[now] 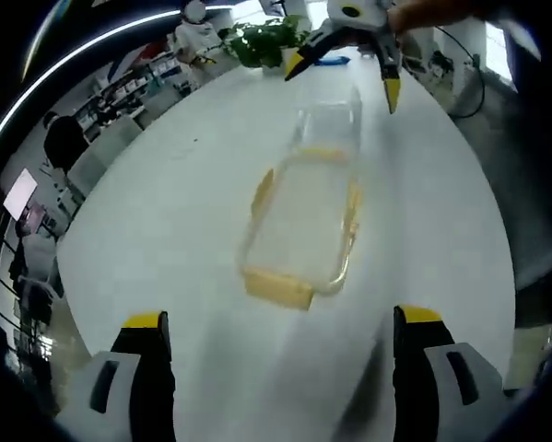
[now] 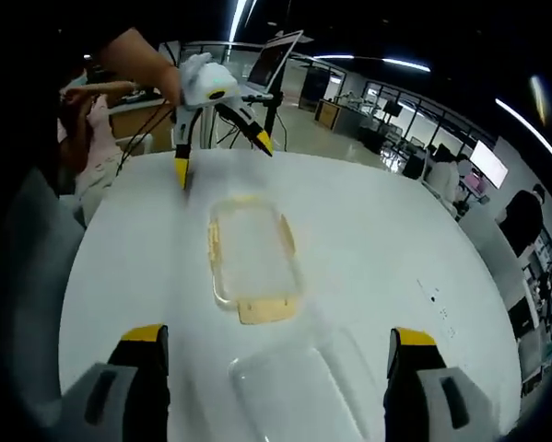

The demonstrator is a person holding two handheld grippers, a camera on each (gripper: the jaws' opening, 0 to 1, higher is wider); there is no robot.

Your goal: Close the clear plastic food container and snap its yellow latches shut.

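While both your grippers hung released, jaws wide | container (image 2: pixel 254 260) lay mid-table, long axis running between them | lid (image 2: pixel 299 391) loose just ahead of right gripper (image 2: pixel 274 354), so right was nearer | left gripper (image 1: pixel 280 336) faced container's end latch (image 1: pixel 277 287).

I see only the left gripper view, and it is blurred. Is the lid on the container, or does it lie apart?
Observer: Apart. In the right gripper view the clear lid lies flat on the table, just before the right gripper.
Operator: Does it touch the container?
Observer: I cannot tell. Its edge is very near one yellow latch of the container.
Operator: Where is my left gripper?
Observer: The left gripper hovers beyond the container, pointing down.
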